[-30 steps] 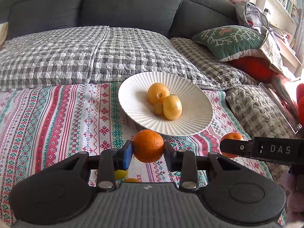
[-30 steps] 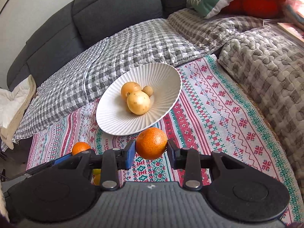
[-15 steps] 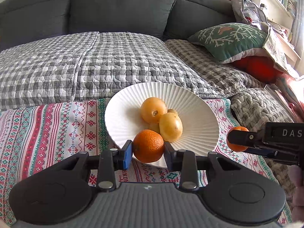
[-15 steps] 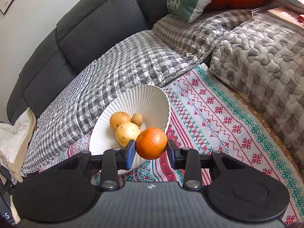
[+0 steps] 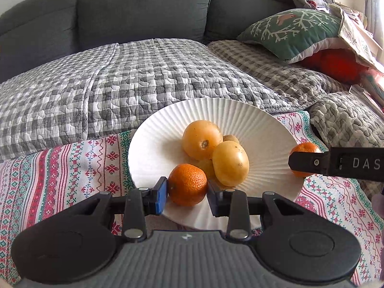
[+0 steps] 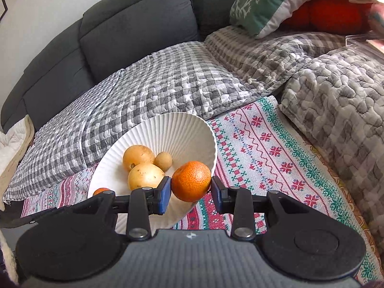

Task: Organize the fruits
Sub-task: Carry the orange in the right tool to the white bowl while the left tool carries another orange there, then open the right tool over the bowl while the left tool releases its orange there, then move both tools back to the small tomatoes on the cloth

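A white ribbed bowl (image 5: 264, 120) sits on a patterned cloth and holds two yellow round fruits (image 5: 230, 162) and a small brown one (image 5: 231, 138). My left gripper (image 5: 187, 192) is shut on an orange mandarin (image 5: 187, 184) just over the bowl's near rim. In the right wrist view the same bowl (image 6: 182, 129) lies ahead and to the left. My right gripper (image 6: 190, 189) is shut on a second mandarin (image 6: 191, 181) above the bowl's right rim. That right gripper and its mandarin (image 5: 306, 147) also show at the right of the left wrist view.
A grey checked quilt (image 5: 144, 76) covers the dark sofa (image 5: 144, 7) behind the bowl. A green cushion (image 5: 295, 31) and a red one (image 5: 336, 64) lie at the back right. A lumpy grey blanket (image 6: 336, 110) borders the patterned cloth (image 6: 264, 148) on the right.
Both grippers have moved forward and slightly down with their mandarins, from over the cloth to over the bowl's rim. The bowl now looks larger and closer in both views.
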